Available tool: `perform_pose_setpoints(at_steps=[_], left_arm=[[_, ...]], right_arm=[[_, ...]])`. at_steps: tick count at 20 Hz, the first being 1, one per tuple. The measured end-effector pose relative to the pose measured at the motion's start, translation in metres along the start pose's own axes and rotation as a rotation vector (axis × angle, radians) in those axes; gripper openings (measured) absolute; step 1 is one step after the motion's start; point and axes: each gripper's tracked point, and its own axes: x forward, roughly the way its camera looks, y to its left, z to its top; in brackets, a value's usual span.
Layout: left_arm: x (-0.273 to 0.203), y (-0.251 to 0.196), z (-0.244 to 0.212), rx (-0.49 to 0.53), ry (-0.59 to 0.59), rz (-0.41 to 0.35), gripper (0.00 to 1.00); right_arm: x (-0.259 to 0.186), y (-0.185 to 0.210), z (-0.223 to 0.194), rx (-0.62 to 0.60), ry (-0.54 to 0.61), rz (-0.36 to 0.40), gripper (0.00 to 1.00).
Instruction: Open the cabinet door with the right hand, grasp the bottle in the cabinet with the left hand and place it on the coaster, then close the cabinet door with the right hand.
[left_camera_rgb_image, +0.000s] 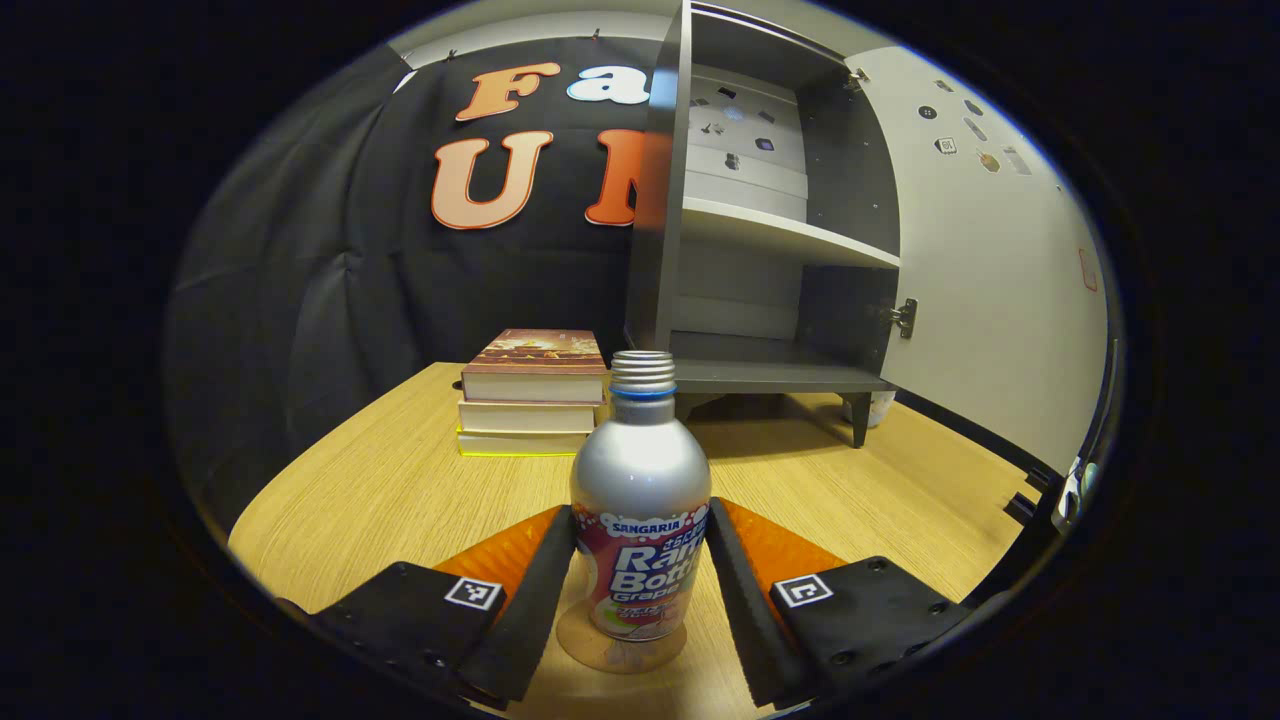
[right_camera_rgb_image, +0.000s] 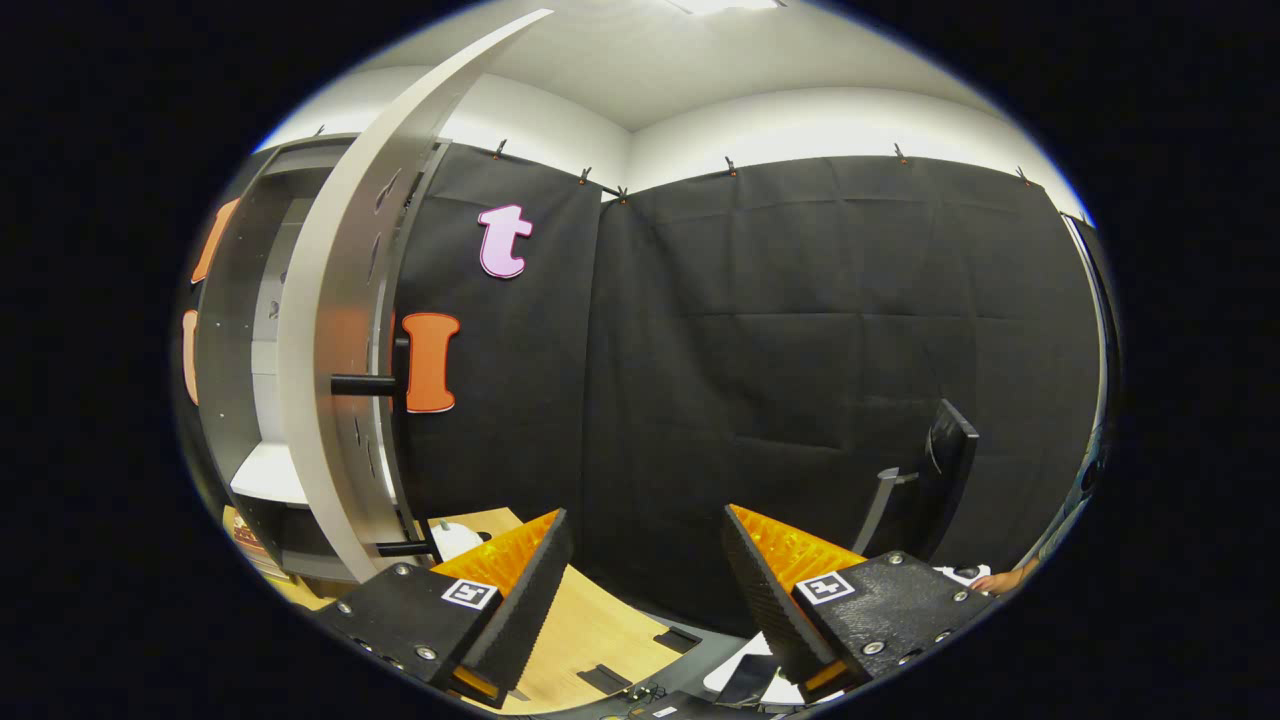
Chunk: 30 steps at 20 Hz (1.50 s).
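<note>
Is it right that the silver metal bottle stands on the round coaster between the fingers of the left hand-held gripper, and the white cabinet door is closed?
Not quite: the white cabinet door is open, as the left gripper view shows. The silver metal bottle does stand on the round coaster between the fingers of the left hand-held gripper.

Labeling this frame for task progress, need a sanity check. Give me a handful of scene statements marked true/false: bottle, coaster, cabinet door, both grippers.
1. The silver metal bottle with the threaded neck stands upright on the round brown coaster. True.
2. The grey cabinet's white door is shut. False: it stands swung open, the grey cabinet showing its shelves.
3. The left gripper has its fingers on either side of the bottle. True.
4. The right gripper is clamped on the door's dark bar handle. False: it is open, holds nothing, and is apart from the handle.
5. The stack of three books lies inside the cabinet. False: it lies on the wooden table, beside the cabinet.
</note>
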Motion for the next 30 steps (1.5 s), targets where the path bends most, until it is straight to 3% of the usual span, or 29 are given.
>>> perform_pose_setpoints(at_steps=[1,4,5,7,8,11,12,13,20,21,22,23,24,25,30], left_arm=[[-0.001,-0.001,0.000,0.000,0.003,0.000,0.84],[-0.005,0.001,-0.003,0.016,0.016,-0.002,0.85],[-0.006,0.002,-0.004,0.024,0.020,-0.002,0.86],[-0.008,0.004,-0.004,0.041,0.021,0.003,0.86],[-0.008,0.006,-0.004,0.052,0.020,0.008,0.87],[-0.010,0.008,-0.003,0.054,0.021,0.018,0.87],[-0.010,0.007,-0.003,0.050,0.020,0.019,0.88],[-0.010,0.007,-0.002,0.047,0.022,0.021,0.94],[-0.018,0.011,0.003,0.059,0.031,0.034,0.95],[-0.019,0.011,0.006,0.056,0.025,0.040,0.97],[-0.020,0.010,0.008,0.056,0.020,0.041,0.95],[-0.021,0.011,0.012,0.062,0.010,0.044,0.95],[-0.021,0.012,0.016,0.070,-0.003,0.045,0.95],[-0.020,0.012,0.022,0.080,-0.015,0.042,0.95],[-0.019,0.003,0.044,0.060,-0.072,0.019,0.95]], right_arm=[[0.000,0.001,-0.001,0.000,0.000,0.004,0.98],[0.002,-0.002,-0.003,0.011,0.005,0.005,0.98],[0.003,-0.002,-0.004,0.017,0.007,0.007,0.93],[0.006,0.000,-0.005,0.025,0.009,0.011,0.98],[0.007,0.000,-0.006,0.025,0.010,0.014,0.93],[0.010,0.002,-0.011,0.026,0.017,0.029,0.93],[0.010,0.002,-0.012,0.027,0.019,0.032,0.98],[0.010,0.002,-0.014,0.029,0.022,0.035,0.98],[0.016,-0.002,-0.031,0.043,0.050,0.060,0.98],[0.019,0.000,-0.033,0.042,0.055,0.066,0.93],[0.020,0.002,-0.036,0.043,0.061,0.072,0.98],[0.021,0.003,-0.039,0.044,0.066,0.077,0.93],[0.022,0.003,-0.043,0.046,0.073,0.083,0.98],[0.023,0.004,-0.047,0.050,0.081,0.091,0.93],[0.029,0.008,-0.068,0.066,0.124,0.138,0.93]])
